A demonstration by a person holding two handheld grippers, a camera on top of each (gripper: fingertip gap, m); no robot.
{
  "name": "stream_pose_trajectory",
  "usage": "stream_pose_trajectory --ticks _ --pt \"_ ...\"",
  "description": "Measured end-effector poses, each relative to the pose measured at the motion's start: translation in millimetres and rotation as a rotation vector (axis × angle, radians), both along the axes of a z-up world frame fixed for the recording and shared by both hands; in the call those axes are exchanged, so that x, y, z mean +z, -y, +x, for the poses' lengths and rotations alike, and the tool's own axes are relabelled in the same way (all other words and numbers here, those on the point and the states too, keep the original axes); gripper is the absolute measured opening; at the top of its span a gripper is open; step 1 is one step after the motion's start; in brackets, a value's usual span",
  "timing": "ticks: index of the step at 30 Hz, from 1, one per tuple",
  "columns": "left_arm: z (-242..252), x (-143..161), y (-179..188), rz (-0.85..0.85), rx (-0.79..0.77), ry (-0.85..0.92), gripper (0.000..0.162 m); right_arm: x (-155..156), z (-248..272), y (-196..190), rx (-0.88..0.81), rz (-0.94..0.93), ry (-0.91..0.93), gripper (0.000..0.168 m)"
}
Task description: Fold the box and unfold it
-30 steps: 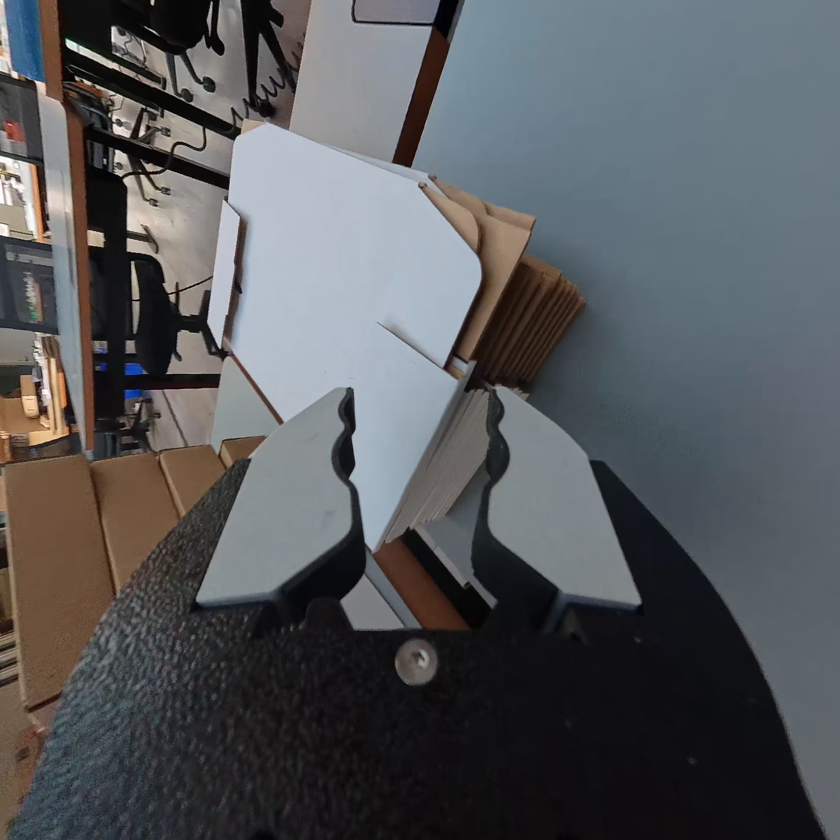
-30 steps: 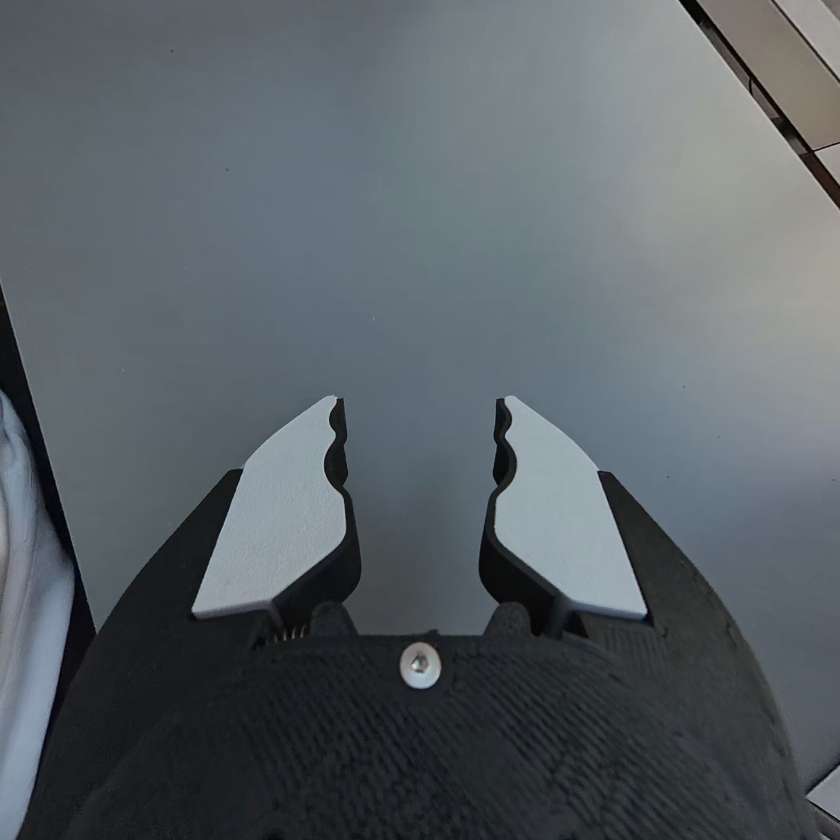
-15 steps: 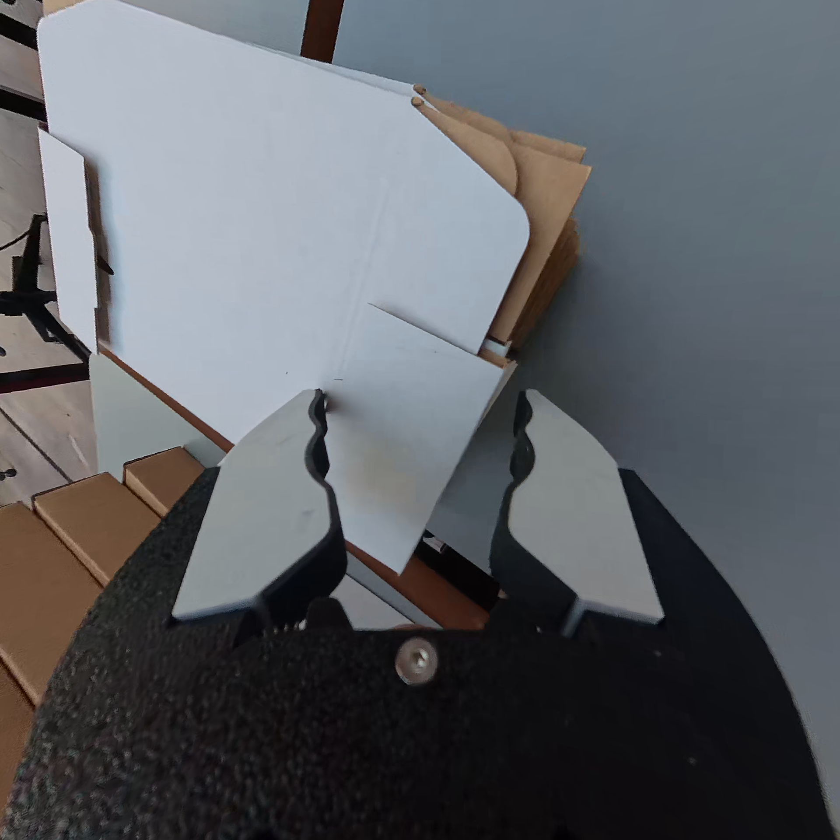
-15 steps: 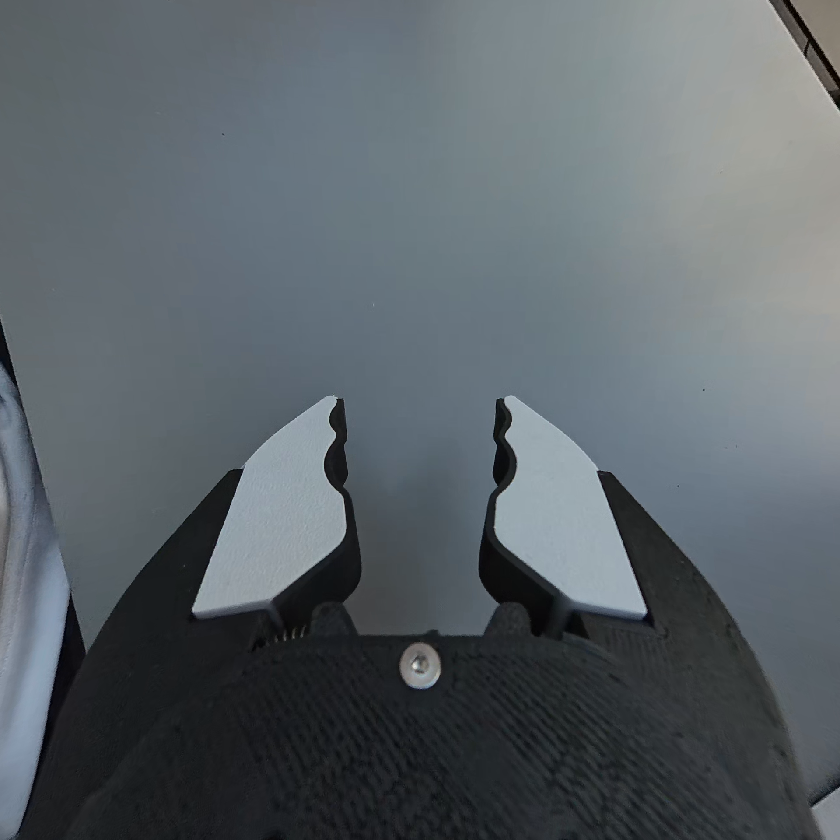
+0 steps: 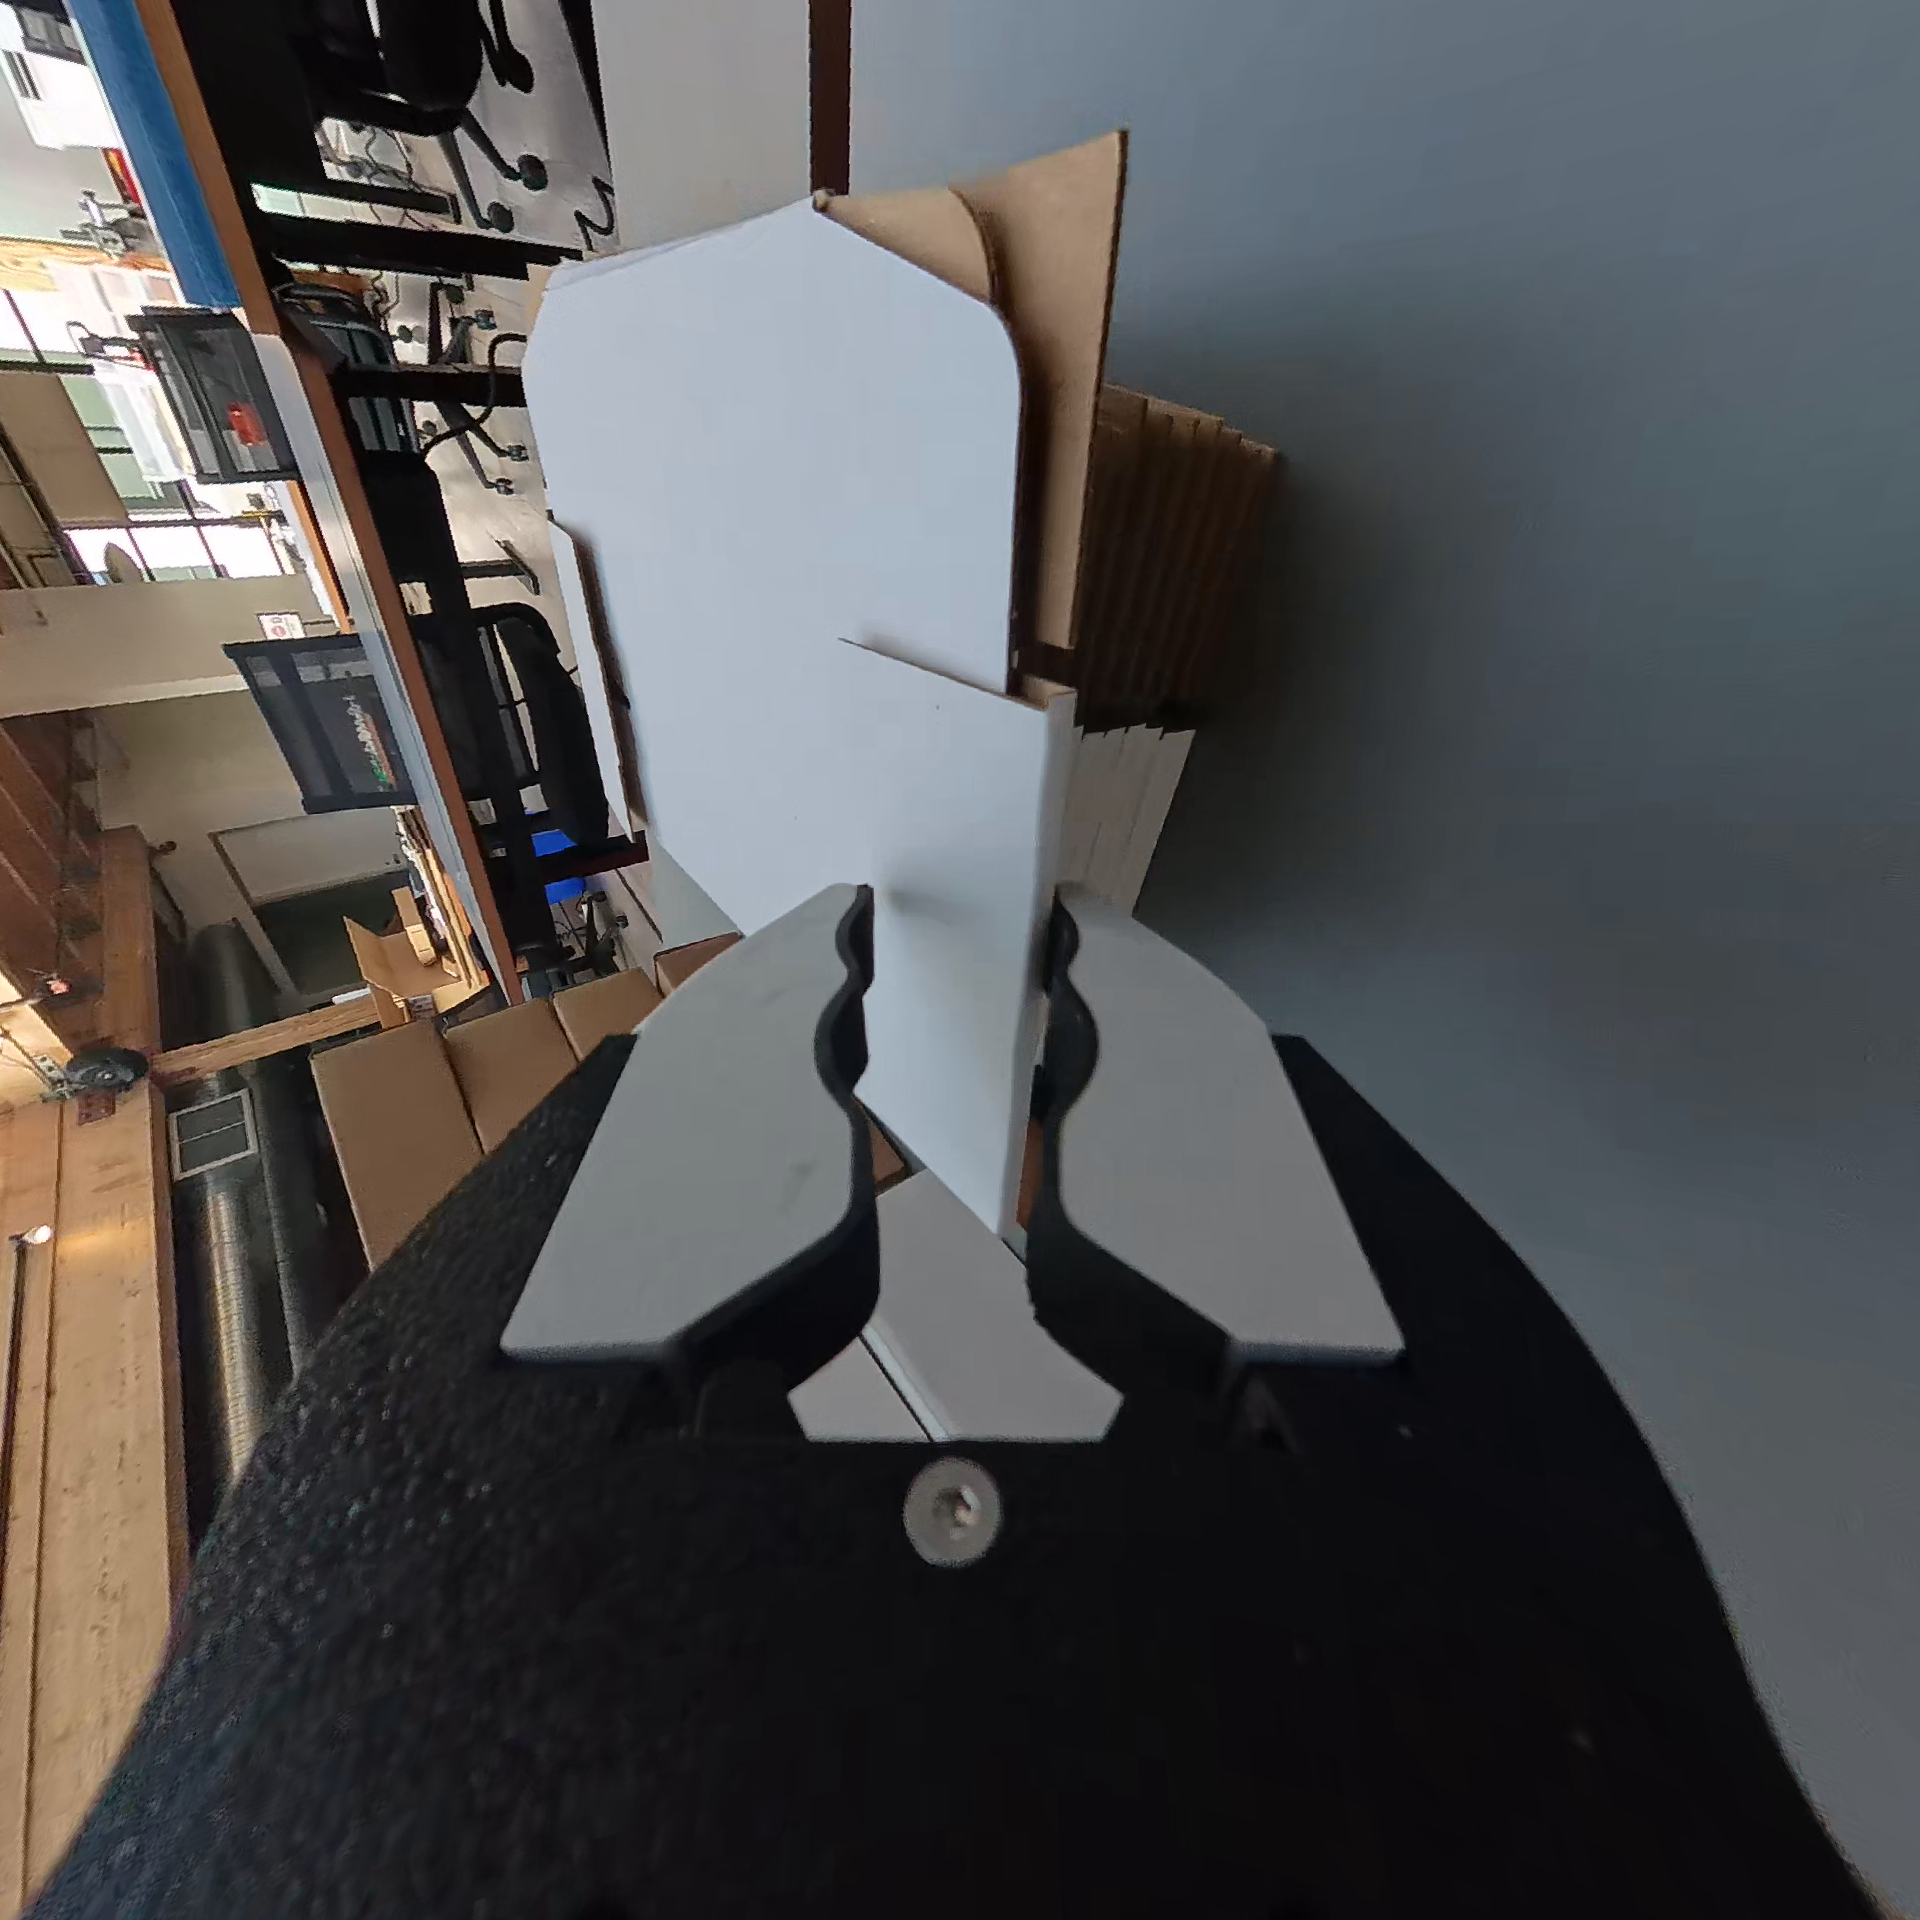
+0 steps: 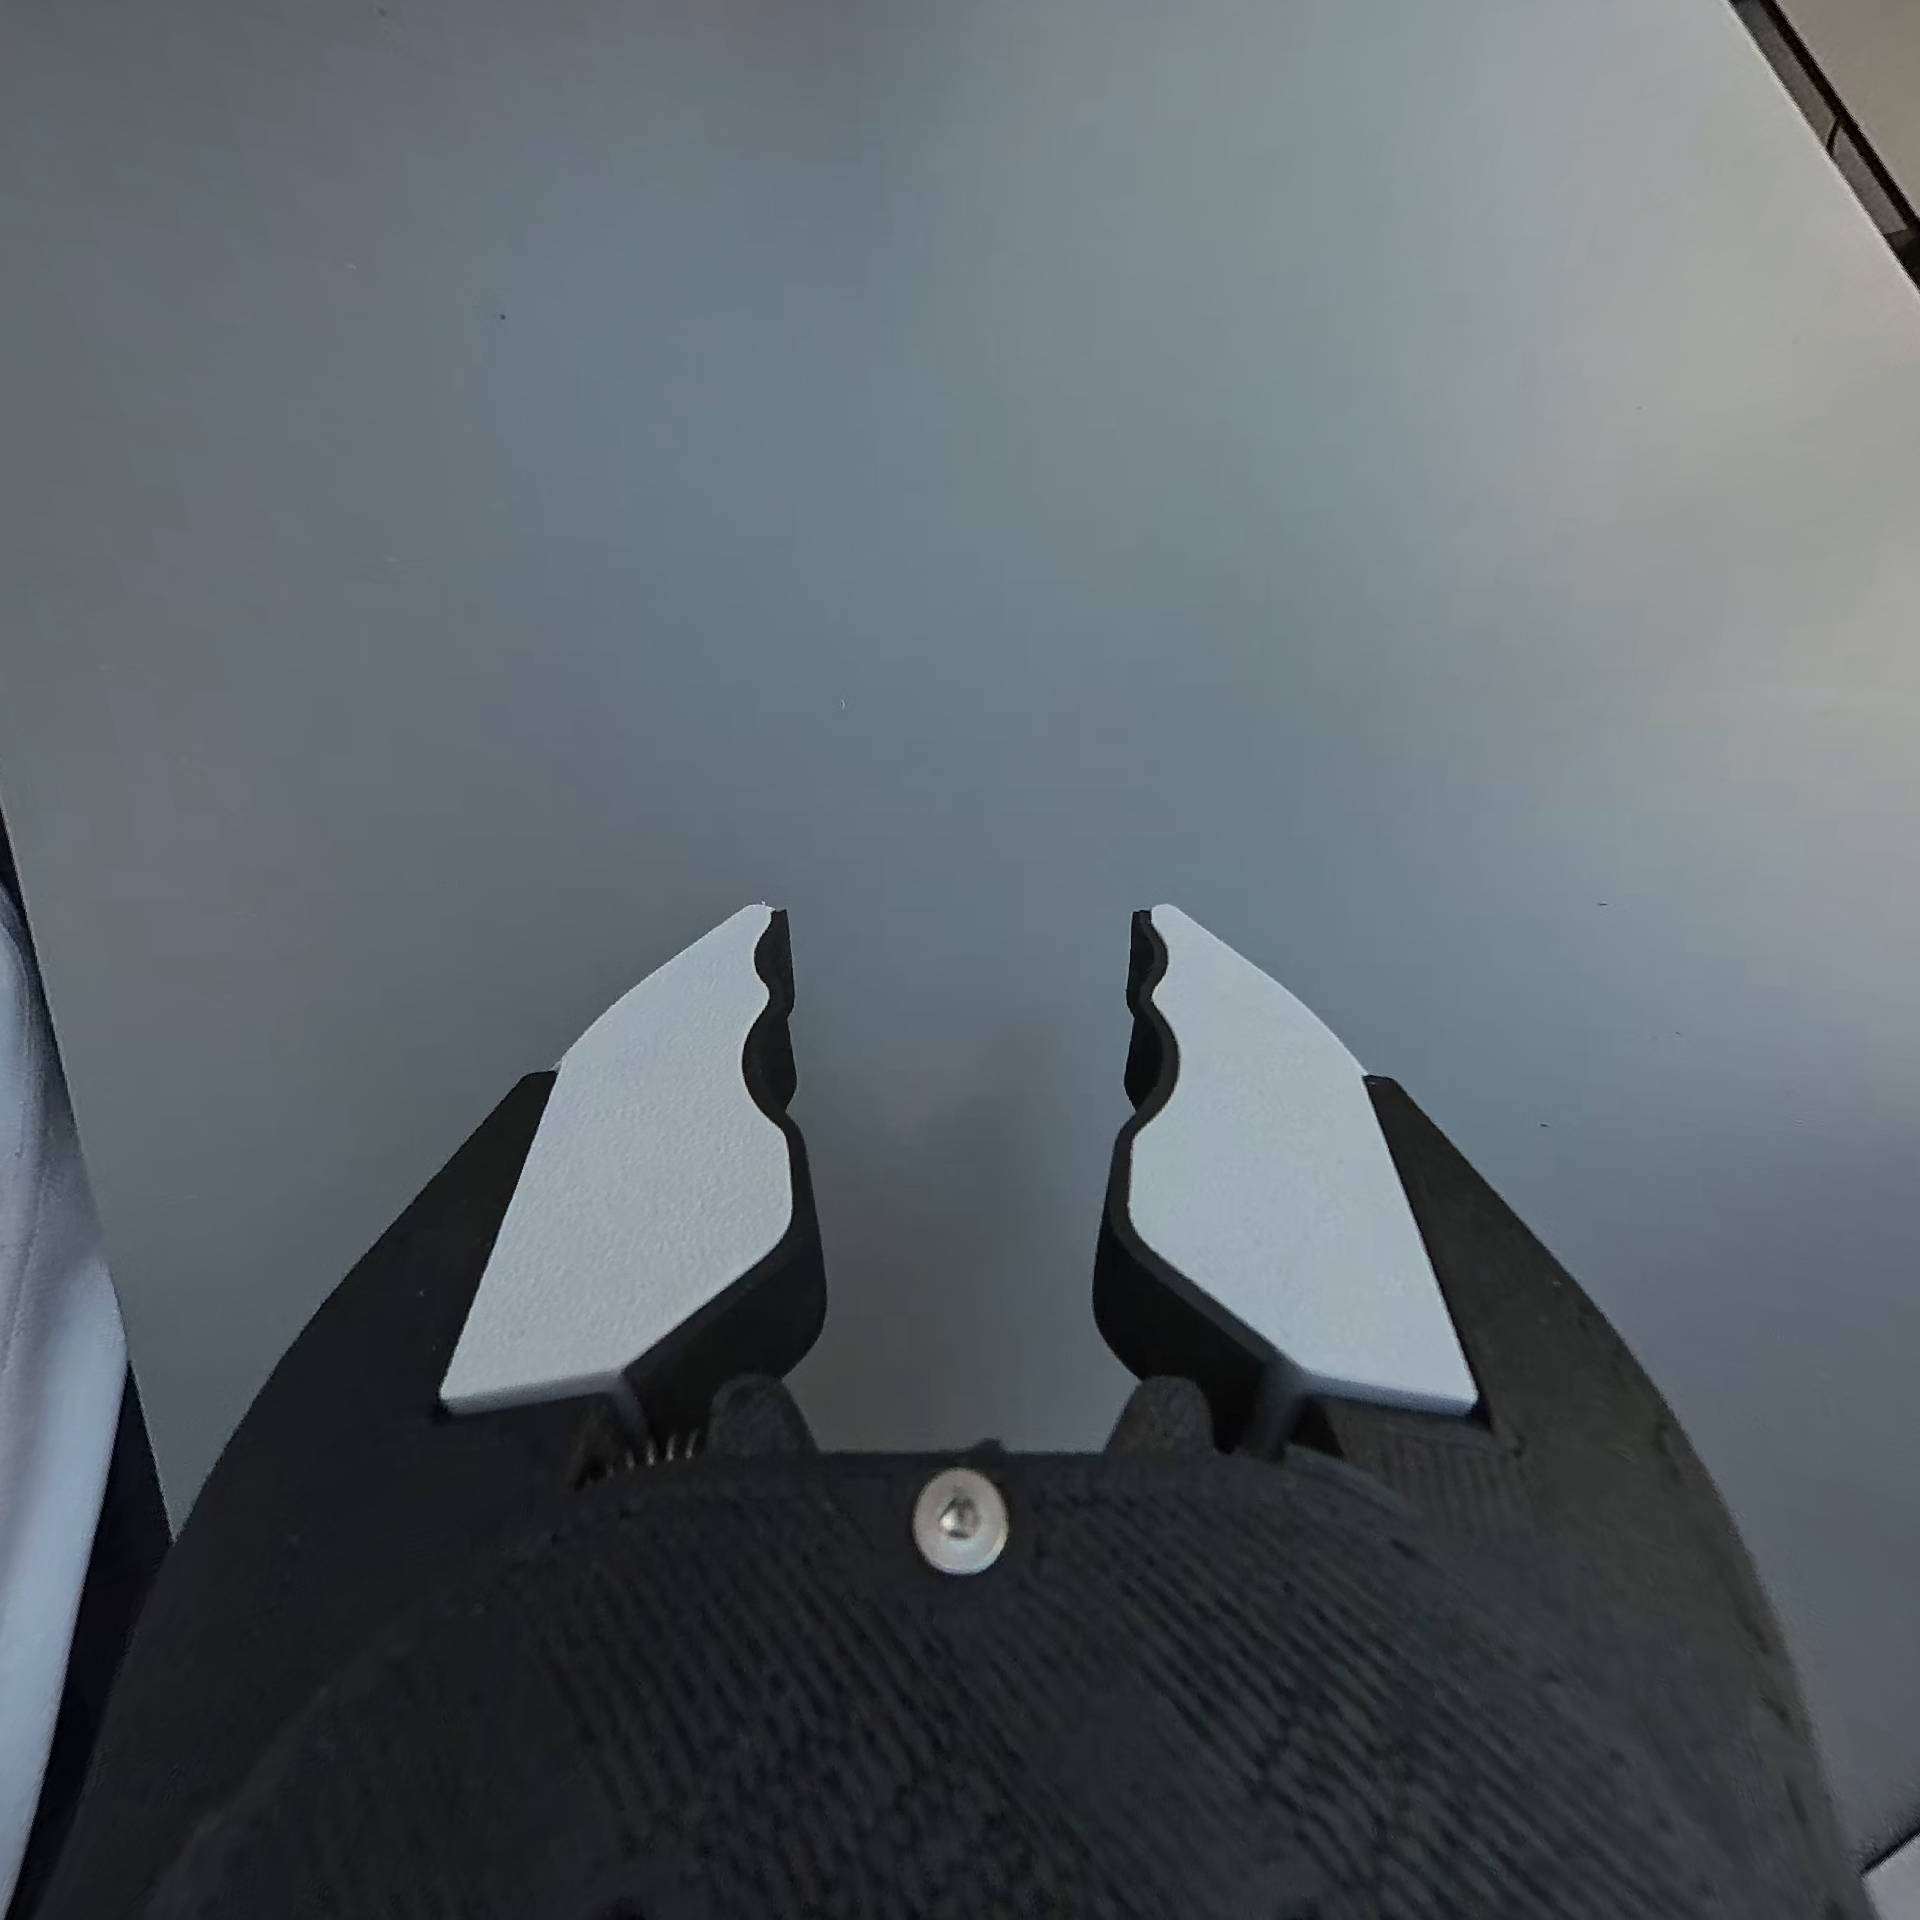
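A flat white cardboard box (image 5: 769,540) stands on edge against a stack of flat brown and white boxes (image 5: 1174,540) on the grey table (image 5: 1558,623). My left gripper (image 5: 958,925) has its jaws narrowed onto the box's lower white flap (image 5: 956,831); both fingertips touch it. The top of the box shows its brown inner side. My right gripper (image 6: 961,920) is open and empty, just above the bare grey table (image 6: 935,416). No box shows in the right wrist view.
Brown cartons (image 5: 395,1122) sit beyond the table's left edge, with desks and office chairs (image 5: 530,727) behind them. White fabric (image 6: 42,1247) shows at the left edge of the right wrist view. The table's far corner (image 6: 1829,125) is at the upper right.
My left jaws have narrowed onto the white flap, and the white box now stands more edge-on, away from the stack. The right gripper drifted slightly over the table and stayed open.
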State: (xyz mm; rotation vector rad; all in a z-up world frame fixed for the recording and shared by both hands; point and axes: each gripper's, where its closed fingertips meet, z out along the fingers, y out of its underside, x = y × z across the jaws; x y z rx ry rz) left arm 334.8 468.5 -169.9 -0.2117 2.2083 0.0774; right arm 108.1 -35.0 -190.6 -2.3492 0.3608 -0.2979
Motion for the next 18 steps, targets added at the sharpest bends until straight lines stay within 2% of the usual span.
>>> stream_pose_trajectory --ticks 2,5,7,11,13,14,16,18 --pt "-1 3 0 -0.008 0.01 0.055 0.021 3 0 0 -0.002 0.01 0.005 0.062" --pt "-4 17 -2 0.073 0.002 0.208 0.013 6 -1 -1 -0.014 0.029 0.011 0.062" --pt "-8 41 -1 0.109 0.022 0.365 0.006 6 -3 0 -0.012 0.03 0.015 0.062" --pt "-30 94 17 0.153 0.059 0.601 0.005 11 2 -1 -0.032 0.049 0.045 0.062" --pt "-48 123 42 0.19 0.046 0.731 0.004 20 9 -3 -0.066 0.086 0.068 0.059" --pt "-57 133 58 0.194 0.036 0.758 0.004 25 13 -4 -0.082 0.107 0.085 0.052" --pt "-77 139 100 0.179 -0.011 0.749 0.005 39 20 -6 -0.099 0.152 0.131 0.037" --pt "-100 131 149 0.145 -0.071 0.721 0.004 53 28 -7 -0.125 0.195 0.177 0.022"
